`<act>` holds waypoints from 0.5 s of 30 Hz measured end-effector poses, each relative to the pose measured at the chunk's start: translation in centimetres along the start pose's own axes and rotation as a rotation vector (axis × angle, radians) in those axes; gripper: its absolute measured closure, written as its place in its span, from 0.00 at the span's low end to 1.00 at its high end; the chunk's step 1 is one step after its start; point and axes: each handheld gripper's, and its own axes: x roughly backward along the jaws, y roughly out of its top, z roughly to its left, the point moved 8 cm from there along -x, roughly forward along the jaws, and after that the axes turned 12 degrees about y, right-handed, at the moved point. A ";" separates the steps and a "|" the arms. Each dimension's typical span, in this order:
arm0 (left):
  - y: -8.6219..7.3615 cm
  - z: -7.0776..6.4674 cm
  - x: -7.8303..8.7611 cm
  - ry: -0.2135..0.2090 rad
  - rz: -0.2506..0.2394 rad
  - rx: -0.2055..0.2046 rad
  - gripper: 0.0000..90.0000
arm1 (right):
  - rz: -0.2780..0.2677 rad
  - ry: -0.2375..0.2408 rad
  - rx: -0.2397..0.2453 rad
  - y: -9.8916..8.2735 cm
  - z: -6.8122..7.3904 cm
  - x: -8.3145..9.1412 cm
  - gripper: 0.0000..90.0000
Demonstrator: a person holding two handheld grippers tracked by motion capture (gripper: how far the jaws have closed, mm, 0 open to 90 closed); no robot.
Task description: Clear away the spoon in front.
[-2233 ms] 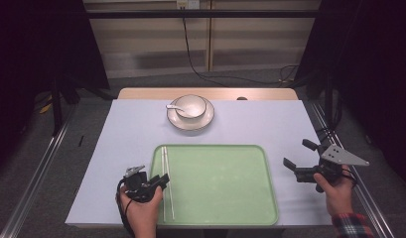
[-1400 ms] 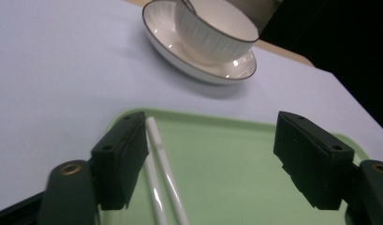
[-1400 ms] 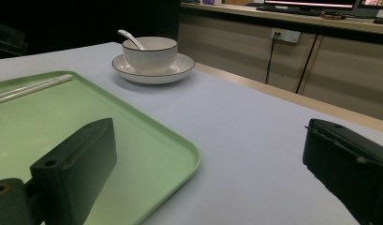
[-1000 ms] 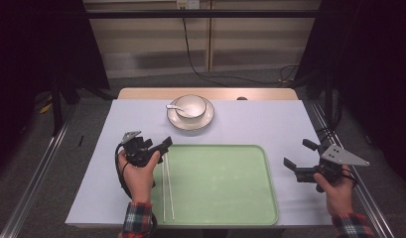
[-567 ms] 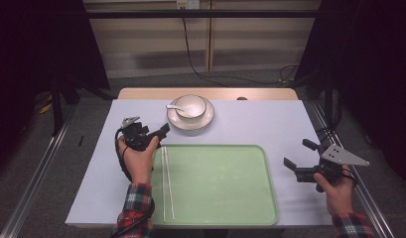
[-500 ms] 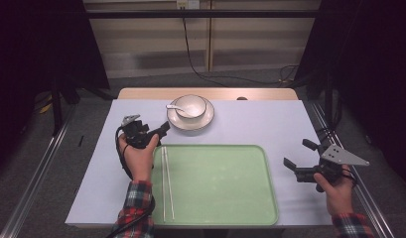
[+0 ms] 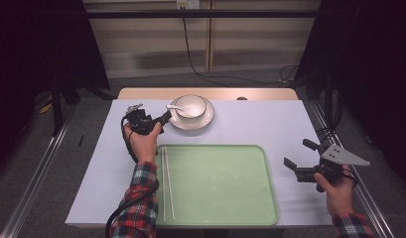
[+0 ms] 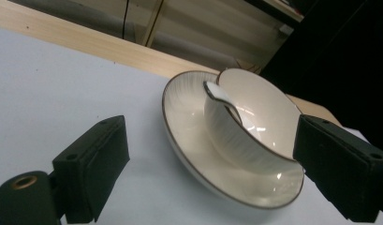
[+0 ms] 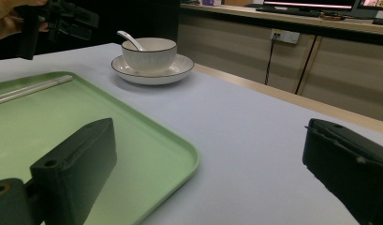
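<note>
A: Where is the bowl [image 7: 190, 105]?

B: It sits on a plate [image 7: 206, 120] at the far side of the table [image 7: 270, 119], with a white spoon [image 7: 174, 107] in it.

A: And the left gripper [image 7: 161, 119]?

B: Just beside the plate, its jaws wide apart, holding nothing.

A: The right gripper [image 7: 300, 157]?

B: Near the green tray [image 7: 225, 183], jaws apart too. Chopsticks [image 7: 166, 178] lie along the tray's left edge

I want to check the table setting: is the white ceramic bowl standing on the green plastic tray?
No, the white ceramic bowl stands on a white saucer on the table, beyond the green plastic tray.
</note>
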 end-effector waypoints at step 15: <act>0.4 -1.2 -3.5 -0.006 -0.004 0.064 0.31 | -0.002 0.005 -0.001 -0.1 -0.1 0.0 0.03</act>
